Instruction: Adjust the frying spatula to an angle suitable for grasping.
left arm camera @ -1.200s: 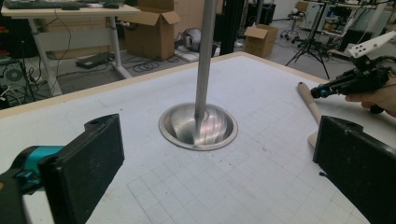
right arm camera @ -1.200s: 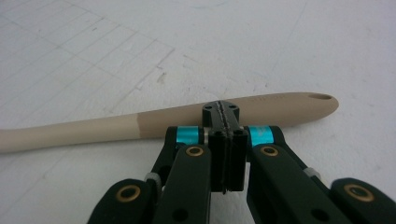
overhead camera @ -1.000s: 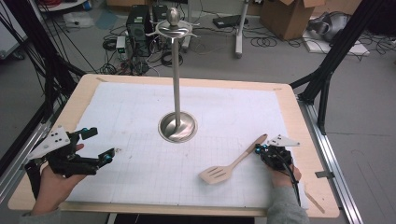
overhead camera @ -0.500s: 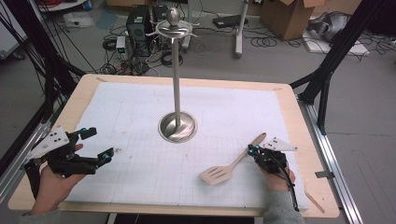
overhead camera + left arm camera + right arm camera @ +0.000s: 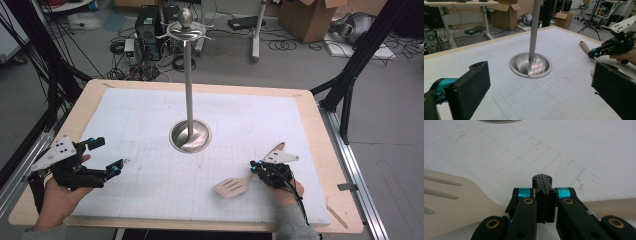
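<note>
A pale wooden slotted spatula (image 5: 232, 186) lies flat on the white gridded mat, its head toward the front. My right gripper (image 5: 254, 167) hovers directly over its handle, jaws shut against each other with nothing between them. In the right gripper view the shut tips (image 5: 542, 180) cross above the spatula (image 5: 454, 200), whose handle runs out to the right. My left gripper (image 5: 107, 156) rests at the mat's front left, jaws wide open and empty. The left gripper view shows the left gripper (image 5: 541, 87) facing the stand's base (image 5: 530, 65), with the right gripper (image 5: 592, 53) farther off.
A tall metal stand (image 5: 189, 90) with a round dished base (image 5: 190, 136) and hooks at its top rises from the mat's middle. The wooden table edge (image 5: 345, 200) borders the mat. Boxes, cables and black frame legs stand on the floor beyond.
My right gripper has slid left, from beside the spatula handle's end to over the handle near the head. The left gripper and spatula have stayed put.
</note>
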Motion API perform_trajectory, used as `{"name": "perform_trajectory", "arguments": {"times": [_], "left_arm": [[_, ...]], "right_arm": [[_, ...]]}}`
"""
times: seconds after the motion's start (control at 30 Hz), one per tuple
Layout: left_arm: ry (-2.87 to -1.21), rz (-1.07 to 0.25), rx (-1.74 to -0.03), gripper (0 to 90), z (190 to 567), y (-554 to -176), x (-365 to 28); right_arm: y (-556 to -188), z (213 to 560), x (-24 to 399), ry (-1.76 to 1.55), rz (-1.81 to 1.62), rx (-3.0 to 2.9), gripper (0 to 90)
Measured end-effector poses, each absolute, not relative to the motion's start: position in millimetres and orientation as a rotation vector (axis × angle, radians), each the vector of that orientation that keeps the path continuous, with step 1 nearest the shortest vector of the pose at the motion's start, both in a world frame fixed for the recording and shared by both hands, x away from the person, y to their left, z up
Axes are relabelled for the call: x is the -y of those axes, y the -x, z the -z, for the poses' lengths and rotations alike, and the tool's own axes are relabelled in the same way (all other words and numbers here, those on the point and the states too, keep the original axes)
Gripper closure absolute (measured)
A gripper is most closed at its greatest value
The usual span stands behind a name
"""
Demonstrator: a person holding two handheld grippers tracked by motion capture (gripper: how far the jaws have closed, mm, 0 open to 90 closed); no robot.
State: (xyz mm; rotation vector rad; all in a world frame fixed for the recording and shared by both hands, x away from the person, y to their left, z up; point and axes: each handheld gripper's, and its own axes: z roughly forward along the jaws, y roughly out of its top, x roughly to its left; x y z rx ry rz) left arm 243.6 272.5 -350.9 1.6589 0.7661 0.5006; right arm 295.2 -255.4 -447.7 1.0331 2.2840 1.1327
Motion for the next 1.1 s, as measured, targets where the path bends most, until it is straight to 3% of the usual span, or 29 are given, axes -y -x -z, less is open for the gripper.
{"name": "perform_trajectory", "arguments": {"times": [1.1], "left_arm": [[-1.663,-0.501,-0.769,2.3,352,-244,-274]], "right_arm": [[-276,448,259,-0.996,-1.071,-2.345,90.0]]}}
